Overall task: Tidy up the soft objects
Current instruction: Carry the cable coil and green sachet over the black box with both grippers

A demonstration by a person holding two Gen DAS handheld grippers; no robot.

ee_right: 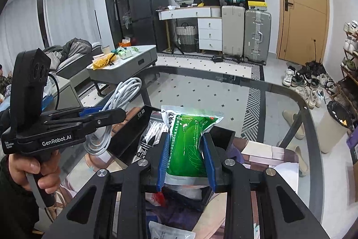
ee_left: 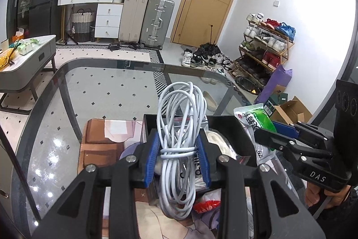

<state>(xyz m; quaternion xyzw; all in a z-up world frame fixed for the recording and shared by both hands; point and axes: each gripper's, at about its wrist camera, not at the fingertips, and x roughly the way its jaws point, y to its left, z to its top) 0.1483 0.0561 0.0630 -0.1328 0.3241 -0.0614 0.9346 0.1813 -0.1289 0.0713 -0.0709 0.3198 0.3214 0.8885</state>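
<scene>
My left gripper (ee_left: 179, 156) is shut on a coiled white cable (ee_left: 179, 127), gripped at its wrapped waist and held upright over an open black box (ee_left: 226, 127) on the glass table (ee_left: 89, 93). The same cable (ee_right: 111, 109) and left gripper (ee_right: 105, 115) show at the left of the right wrist view. My right gripper (ee_right: 186, 156) is shut on a green liquid pouch (ee_right: 190, 138), held over the black box (ee_right: 132, 127). The pouch (ee_left: 257, 120) and right gripper (ee_left: 268, 134) appear at the right of the left wrist view. The box holds white packaged items (ee_right: 145, 140).
A printed mat (ee_left: 100, 145) lies under the box. A red-and-white packet (ee_left: 205, 203) sits near the front. Beyond the table stand a grey coffee table (ee_left: 29, 55), suitcases (ee_left: 156, 20), a shoe rack (ee_left: 264, 46) and a bin (ee_right: 335, 118).
</scene>
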